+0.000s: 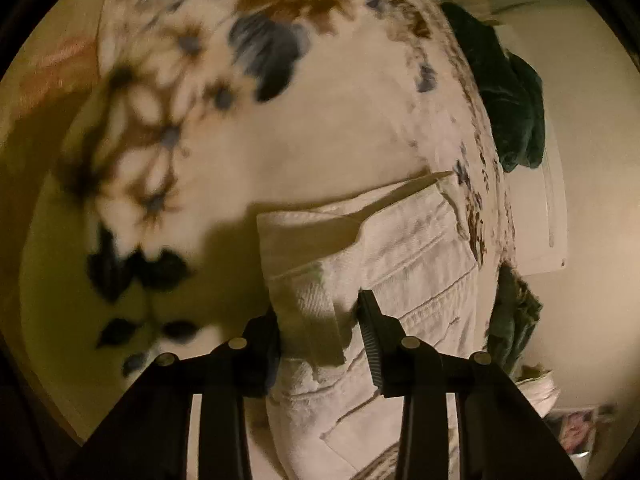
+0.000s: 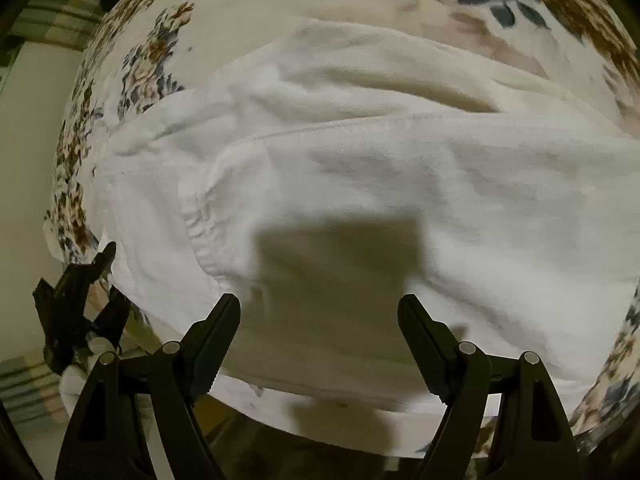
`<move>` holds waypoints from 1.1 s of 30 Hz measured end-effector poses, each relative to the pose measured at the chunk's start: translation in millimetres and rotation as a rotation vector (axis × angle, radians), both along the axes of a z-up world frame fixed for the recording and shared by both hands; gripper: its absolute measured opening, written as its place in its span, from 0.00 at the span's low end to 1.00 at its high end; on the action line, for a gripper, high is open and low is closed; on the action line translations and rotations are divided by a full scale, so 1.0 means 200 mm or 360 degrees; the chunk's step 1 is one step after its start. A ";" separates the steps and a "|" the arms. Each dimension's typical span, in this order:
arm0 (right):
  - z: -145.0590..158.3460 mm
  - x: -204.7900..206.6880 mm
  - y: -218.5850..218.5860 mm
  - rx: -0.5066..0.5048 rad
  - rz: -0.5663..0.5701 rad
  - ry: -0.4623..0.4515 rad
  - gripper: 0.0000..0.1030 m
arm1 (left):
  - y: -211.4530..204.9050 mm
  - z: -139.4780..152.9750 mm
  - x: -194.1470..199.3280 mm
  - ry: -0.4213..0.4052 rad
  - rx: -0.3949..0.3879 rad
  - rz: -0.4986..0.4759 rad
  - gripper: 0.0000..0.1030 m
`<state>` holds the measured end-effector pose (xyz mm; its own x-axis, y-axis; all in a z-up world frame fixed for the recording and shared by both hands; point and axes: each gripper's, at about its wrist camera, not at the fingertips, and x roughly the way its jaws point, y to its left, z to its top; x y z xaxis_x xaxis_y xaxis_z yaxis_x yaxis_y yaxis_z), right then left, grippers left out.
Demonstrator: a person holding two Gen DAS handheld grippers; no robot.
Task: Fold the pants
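Observation:
White pants (image 2: 360, 184) lie spread across a flowered bedspread (image 2: 152, 52). In the left wrist view the pants (image 1: 420, 248) show their seams and a pocket, with a folded edge raised. My left gripper (image 1: 320, 316) is closed on that raised fold of white fabric, which sits between its fingers. My right gripper (image 2: 320, 312) is open and empty, its fingers wide apart just above the near edge of the pants. The left gripper also shows in the right wrist view (image 2: 104, 280), at the pants' left end.
Dark green clothing (image 1: 508, 92) lies at the bed's right edge, more green cloth (image 1: 516, 320) lower down. A pale floor (image 1: 592, 160) lies beyond the bed. A striped rug (image 2: 52, 12) shows at upper left in the right wrist view.

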<state>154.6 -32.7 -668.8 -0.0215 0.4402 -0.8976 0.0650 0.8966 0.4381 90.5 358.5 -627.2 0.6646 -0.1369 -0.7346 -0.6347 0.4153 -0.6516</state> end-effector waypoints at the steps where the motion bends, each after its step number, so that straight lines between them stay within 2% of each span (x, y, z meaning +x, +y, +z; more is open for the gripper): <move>1: 0.00 0.00 0.00 -0.0003 -0.0001 0.0004 0.81 | -0.01 0.01 -0.01 -0.0016 0.0022 -0.0011 0.31; 2: -0.01 0.00 0.01 -0.0017 0.0009 0.0004 0.81 | 0.00 0.02 -0.03 -0.0037 0.0053 -0.0024 0.32; 4: -0.01 0.00 0.04 -0.0048 0.0040 0.0002 0.81 | 0.05 -0.01 -0.04 -0.0035 0.0009 0.0006 0.41; 5: -0.02 0.00 0.03 -0.0052 0.0049 0.0007 0.81 | 0.10 -0.05 -0.07 -0.0040 -0.0052 0.0043 0.51; 7: -0.03 -0.01 0.06 -0.0049 0.0057 0.0018 0.81 | 0.16 -0.09 -0.07 -0.0100 -0.0115 0.0114 0.51; 8: -0.03 -0.01 0.07 -0.0049 0.0062 0.0024 0.81 | 0.19 -0.08 -0.06 -0.0114 -0.0105 0.0139 0.51; 11: -0.05 -0.02 0.08 -0.0037 0.0057 0.0046 0.81 | 0.22 0.00 0.00 -0.0144 -0.0012 0.0121 0.51; 12: -0.05 -0.02 0.08 -0.0029 0.0052 0.0059 0.81 | 0.22 0.02 0.02 -0.0131 0.0021 0.0109 0.54; 14: -0.07 -0.03 0.09 -0.0026 0.0045 0.0074 0.81 | 0.24 0.02 0.04 -0.0128 0.0040 0.0086 0.54; 16: -0.09 -0.04 0.08 -0.0025 0.0040 0.0086 0.81 | 0.26 -0.04 0.05 -0.0109 -0.0029 0.0055 0.54; 19: -0.11 -0.06 0.06 -0.0016 0.0008 0.0114 0.81 | 0.24 -0.03 0.05 -0.0169 -0.0053 0.0001 0.54; 21: -0.12 -0.07 0.05 -0.0010 -0.0004 0.0120 0.81 | 0.24 -0.03 0.02 -0.0243 -0.0120 0.0016 0.55; 24: -0.13 -0.07 0.04 -0.0012 0.0006 0.0127 0.81 | 0.22 -0.05 -0.03 -0.0353 -0.0253 0.0047 0.60; 26: -0.14 -0.07 0.04 -0.0012 0.0008 0.0131 0.81 | 0.20 -0.05 -0.03 -0.0388 -0.0290 0.0003 0.64; 30: -0.12 -0.04 0.02 -0.0020 0.0003 0.0125 0.81 | 0.14 -0.02 0.00 -0.0395 -0.0211 -0.0130 0.69; 31: -0.12 -0.04 0.01 -0.0023 0.0007 0.0125 0.81 | 0.12 0.00 0.01 -0.0369 -0.0151 -0.0156 0.69; 32: -0.12 -0.03 0.01 -0.0029 0.0010 0.0124 0.81 | 0.10 0.01 0.03 -0.0340 -0.0091 -0.0173 0.67; 33: -0.12 -0.03 0.00 -0.0027 0.0005 0.0120 0.81 | 0.09 0.04 0.05 -0.0327 -0.0024 -0.0196 0.54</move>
